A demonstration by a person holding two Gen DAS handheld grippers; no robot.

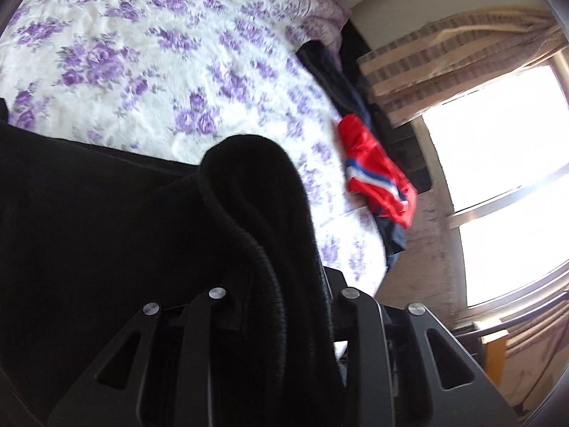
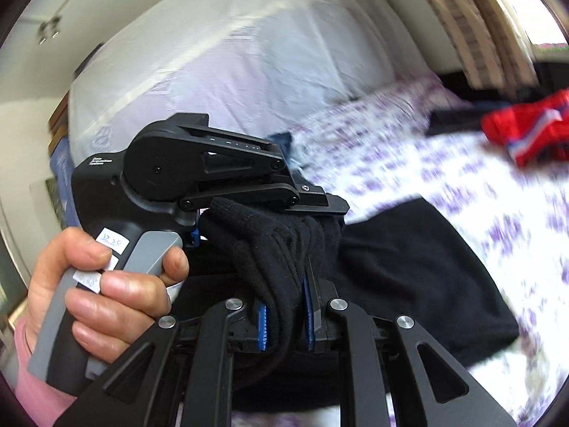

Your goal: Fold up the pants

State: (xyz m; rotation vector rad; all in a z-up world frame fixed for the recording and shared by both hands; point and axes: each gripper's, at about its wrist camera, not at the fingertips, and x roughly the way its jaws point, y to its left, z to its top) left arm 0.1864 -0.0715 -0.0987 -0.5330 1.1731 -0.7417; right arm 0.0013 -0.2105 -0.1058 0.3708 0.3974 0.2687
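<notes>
While the black pants (image 2: 409, 277) are spread across the bed (image 1: 149, 71), a bunched edge of them is gripped by both tongs.

A thick fold of the black fabric is clamped between the fingers of the left tongs (image 1: 281, 284), and in the right wrist view the same cloth is pinched between the blue pads (image 2: 262, 327) of the right tongs (image 2: 284, 320). The left tongs' handle is seen there held in a hand (image 2: 103, 291) with a pink sleeve (image 2: 32, 391). The rest of the pants is laid on the purple-flowered bedspread. A red garment (image 1: 377, 174) with white and blue stripes is lying at the bed's far edge, toward the window (image 1: 498, 178). A large white pillow (image 2: 249, 57) is propped at the head.
</notes>
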